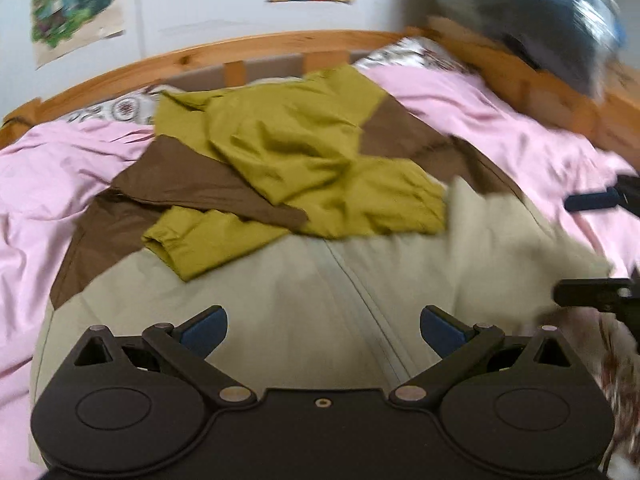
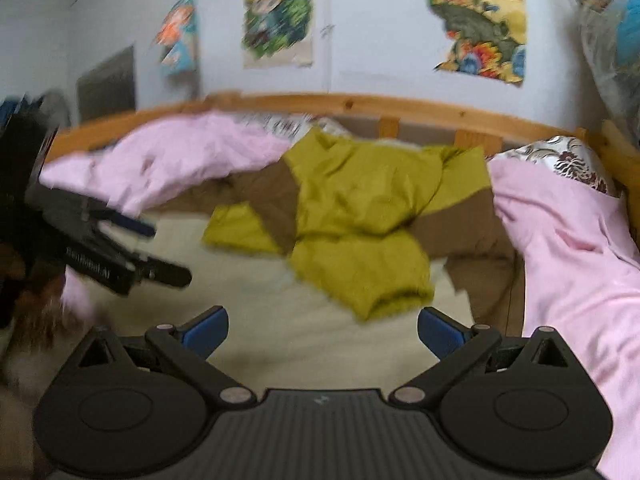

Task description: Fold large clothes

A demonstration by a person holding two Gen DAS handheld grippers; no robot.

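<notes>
Pink bedding (image 1: pixel 500 120) carries the jacket (image 1: pixel 280 148), sleeves crossed inward, body unfolded. Left gripper (image 1: pixel 323 330) and right gripper (image 2: pixel 323 330) fingers: spread, empty.

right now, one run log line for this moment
left tool open | right tool open | jacket on bed, sleeves folded in | nothing gripped

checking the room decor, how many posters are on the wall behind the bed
3 show in the right wrist view: a small one at left, a green and yellow one in the middle, a large yellow one at right. More may lie outside the frame.
</notes>
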